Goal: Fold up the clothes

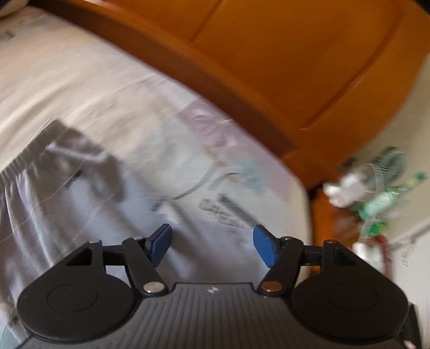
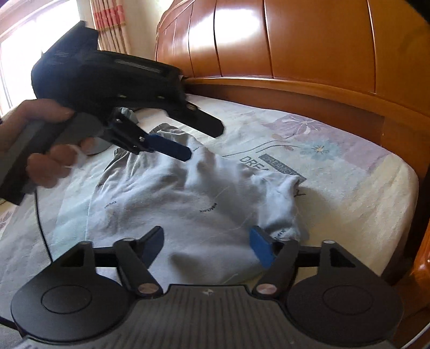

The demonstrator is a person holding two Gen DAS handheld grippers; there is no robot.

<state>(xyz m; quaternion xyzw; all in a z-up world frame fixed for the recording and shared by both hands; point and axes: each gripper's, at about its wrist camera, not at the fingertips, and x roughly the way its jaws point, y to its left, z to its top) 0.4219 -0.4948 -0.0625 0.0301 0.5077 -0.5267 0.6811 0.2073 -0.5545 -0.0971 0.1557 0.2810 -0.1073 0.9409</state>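
A light grey garment (image 2: 188, 198) with small dark printed words lies crumpled on the bed. My right gripper (image 2: 207, 243) hovers over its near edge, open, with nothing between the blue pads. The garment's right corner bunches up just beyond the right pad. A hand (image 2: 45, 161) holds the left gripper at the garment's far left side, and one of its blue fingers (image 2: 172, 147) points down at the cloth. In the blurred left wrist view my left gripper (image 1: 212, 241) is open and empty above the cloth, with the grey garment (image 1: 53, 182) spreading to the left.
A flower-printed bed sheet (image 2: 336, 166) covers the mattress. A glossy wooden headboard (image 2: 295, 48) runs along the back and right. A window and striped curtain (image 2: 110, 24) are at far left. Blurred green and white clutter (image 1: 376, 198) sits beyond the mattress corner.
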